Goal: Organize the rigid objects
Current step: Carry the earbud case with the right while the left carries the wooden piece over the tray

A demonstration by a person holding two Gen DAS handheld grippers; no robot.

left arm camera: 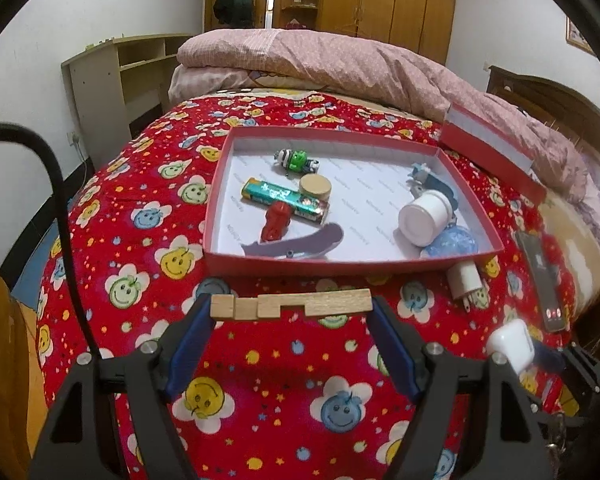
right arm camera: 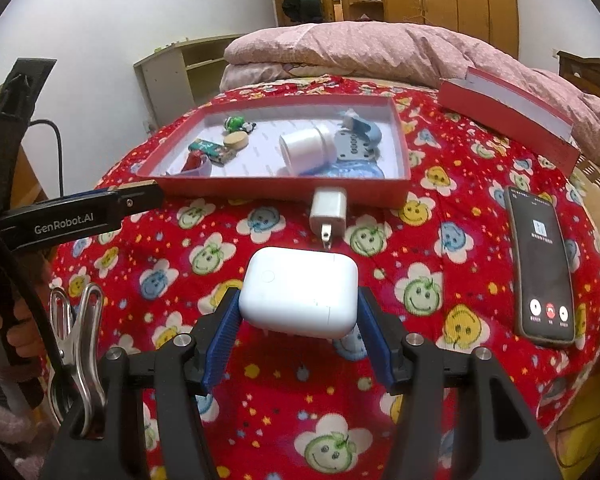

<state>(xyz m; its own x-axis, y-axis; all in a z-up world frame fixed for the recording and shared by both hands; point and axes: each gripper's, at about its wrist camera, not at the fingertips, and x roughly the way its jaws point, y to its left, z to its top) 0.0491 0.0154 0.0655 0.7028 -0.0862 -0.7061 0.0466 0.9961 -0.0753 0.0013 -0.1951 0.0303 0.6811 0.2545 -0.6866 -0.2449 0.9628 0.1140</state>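
Note:
My left gripper (left arm camera: 291,307) is shut on a notched wooden block (left arm camera: 291,305), held above the blanket just in front of the red box (left arm camera: 340,266). My right gripper (right arm camera: 298,304) is shut on a white earbud case (right arm camera: 298,298), which also shows in the left wrist view (left arm camera: 510,345). The red box (right arm camera: 284,190) holds a white jar (left arm camera: 424,218), a green bar (left arm camera: 284,200), a red toy (left arm camera: 275,222), a wooden disc (left arm camera: 315,187) and other small toys. A white charger plug (right arm camera: 329,210) lies against the box's front wall.
A phone (right arm camera: 540,264) with a lit screen lies on the blanket at the right. The red box lid (left arm camera: 492,148) leans at the back right against a pink quilt (left arm camera: 320,60). The left gripper's body (right arm camera: 80,216) shows at the left of the right wrist view.

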